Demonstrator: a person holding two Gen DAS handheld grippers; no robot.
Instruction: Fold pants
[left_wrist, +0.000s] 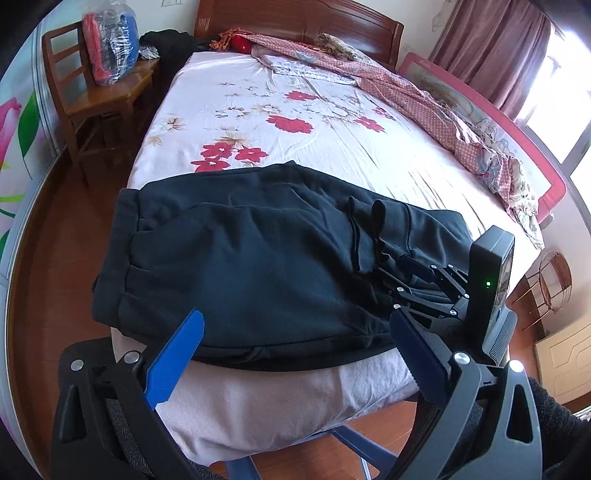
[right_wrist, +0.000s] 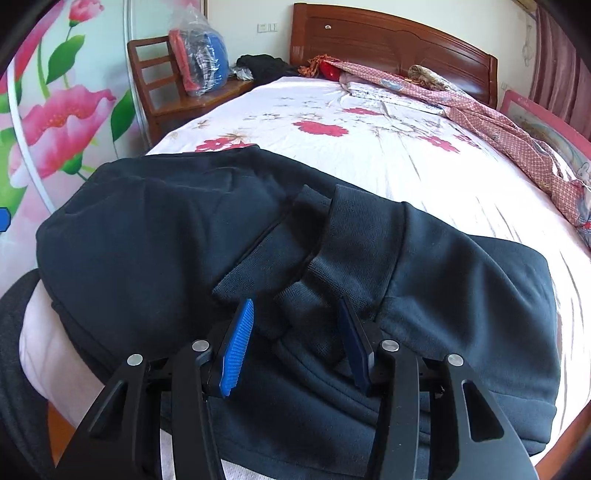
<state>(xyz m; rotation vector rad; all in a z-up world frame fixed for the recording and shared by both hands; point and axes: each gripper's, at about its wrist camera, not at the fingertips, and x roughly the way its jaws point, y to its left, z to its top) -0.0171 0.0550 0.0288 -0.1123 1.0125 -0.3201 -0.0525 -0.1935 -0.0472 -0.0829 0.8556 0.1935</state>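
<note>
Black sweatpants (left_wrist: 251, 251) lie folded across the near end of the bed, waistband (left_wrist: 125, 229) at the left. Their ribbed cuffs (right_wrist: 317, 236) are laid back over the upper part. My left gripper (left_wrist: 295, 319) is open wide over the near edge of the pants, nothing between its blue fingers (left_wrist: 177, 354). My right gripper (right_wrist: 295, 302) is open just above the cuffs, and one cuff end lies between its pads without being pinched. The right tool's housing (left_wrist: 487, 284), with a green light, shows at the pants' right end in the left wrist view.
The bed's floral sheet (left_wrist: 295, 110) stretches beyond the pants. A pink patterned quilt (left_wrist: 443, 118) runs along its right side by a pink rail (left_wrist: 546, 177). A wooden chair (left_wrist: 92, 92) with a bagged bundle stands at the left. A blue chair base (left_wrist: 351, 450) is below.
</note>
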